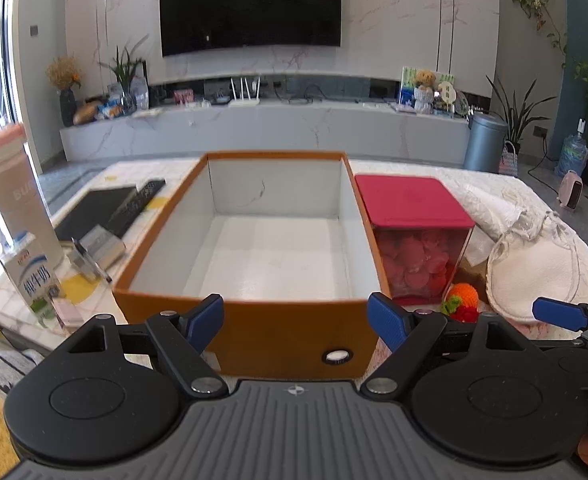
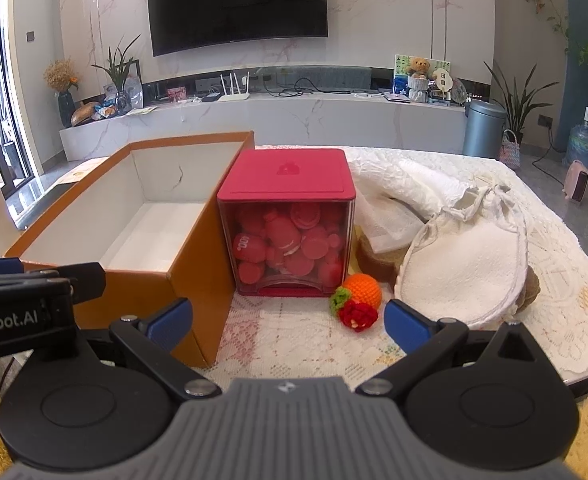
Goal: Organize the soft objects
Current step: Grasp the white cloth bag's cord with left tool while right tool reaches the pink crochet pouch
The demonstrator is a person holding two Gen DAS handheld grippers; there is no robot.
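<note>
Both grippers held apart, nothing gripped.
The left gripper point(image 1: 296, 320) faces the orange box point(image 1: 254, 332); crocheted fruit point(image 2: 358, 298), possibly touching, lies beyond the right gripper point(image 2: 288, 326).

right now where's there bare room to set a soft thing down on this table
The orange box is empty; its white floor is the biggest free patch. Bare lace cloth lies in front of the red cube container, left of the crochet fruit. It is crowded right of the cube, around the white pouch.
</note>
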